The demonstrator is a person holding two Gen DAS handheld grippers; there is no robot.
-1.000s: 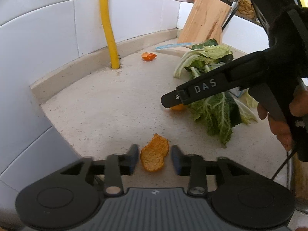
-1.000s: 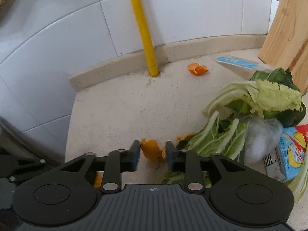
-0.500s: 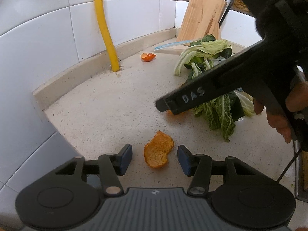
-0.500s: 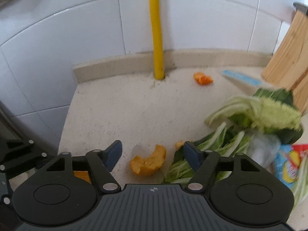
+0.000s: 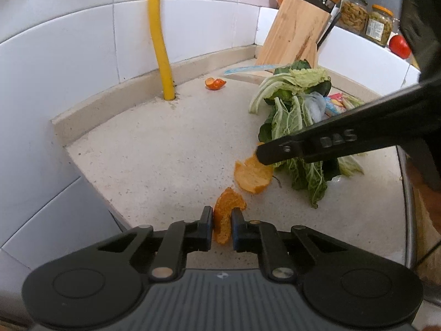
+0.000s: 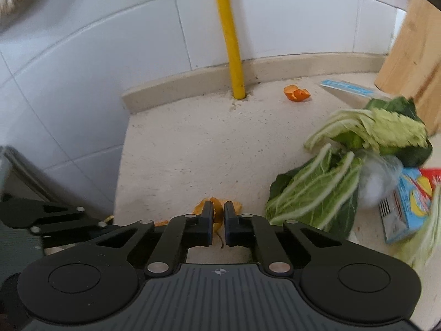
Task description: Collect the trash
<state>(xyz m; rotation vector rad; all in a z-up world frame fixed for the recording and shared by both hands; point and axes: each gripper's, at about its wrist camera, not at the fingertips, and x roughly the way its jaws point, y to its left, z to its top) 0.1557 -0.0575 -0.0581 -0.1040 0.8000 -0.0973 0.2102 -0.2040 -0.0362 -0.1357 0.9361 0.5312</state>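
Both grippers had closed since half a second before: my left gripper clamped one peel, my right gripper pinched another, both low on the counter. Next I judged to lift them clear. Greens, a carton and a third peel remained; nothing blocked me.

even, bright daylight-like light in both views; white wall tiles carried soft sheen, no hard glare. shadows on countertop were faint, soft-edged. strong fisheye bending: tile seams curved, dark vignette in corners. left wrist view sharp through centre, slightly soft at rim. right wrist view showed motion blur at right side: cabbage leaves and juice carton smeared, yellow pipe crisper. gripper bodies at bottom edges lay in dull shade.
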